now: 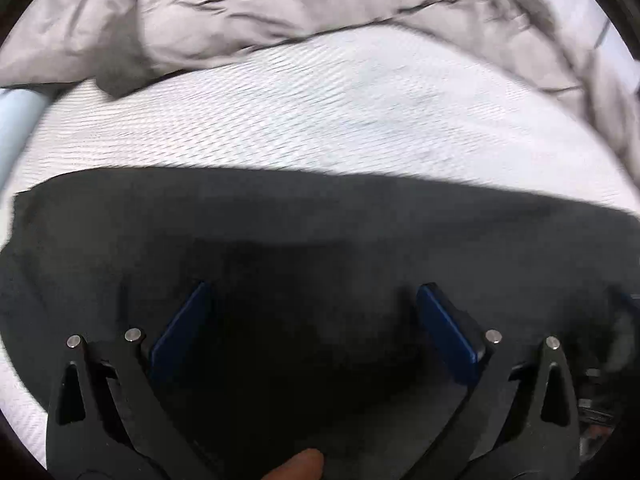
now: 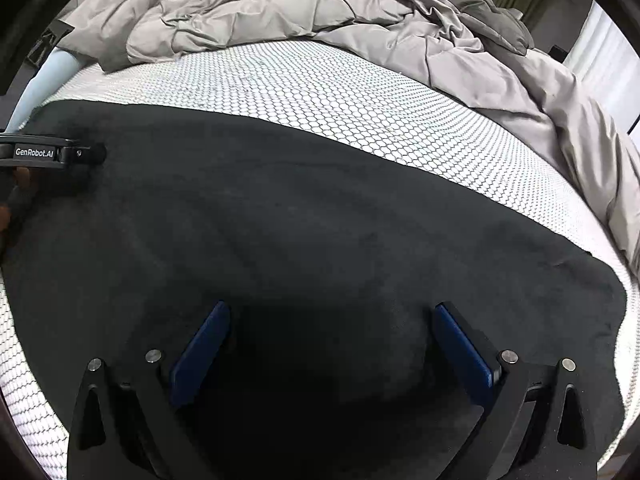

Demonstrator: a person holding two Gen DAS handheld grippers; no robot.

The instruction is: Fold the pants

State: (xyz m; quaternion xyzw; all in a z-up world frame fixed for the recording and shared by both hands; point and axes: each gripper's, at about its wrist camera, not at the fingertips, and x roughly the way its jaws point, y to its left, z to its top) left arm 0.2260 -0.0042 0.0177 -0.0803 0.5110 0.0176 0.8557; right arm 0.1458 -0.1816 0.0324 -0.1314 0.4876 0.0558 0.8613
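While both tools, left tool (image 1: 312, 308) and right tool (image 2: 330, 328), hang released above them, the dark pants (image 2: 300, 220) lie flat on the bed (image 2: 320, 92); I judge them soft, light, limp, best pinched at an edge.

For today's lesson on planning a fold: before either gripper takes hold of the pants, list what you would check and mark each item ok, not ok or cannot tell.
1. Left gripper open: ok, jaws wide apart.
2. Right gripper open: ok, nothing between the jaws.
3. Pants spread flat on the mattress: ok, no big bunches.
4. Duvet off the pants: ok, it lies heaped beyond them.
5. Far edge of pants straight: ok.
6. Near edge and waistband position: cannot tell, hidden under the grippers.
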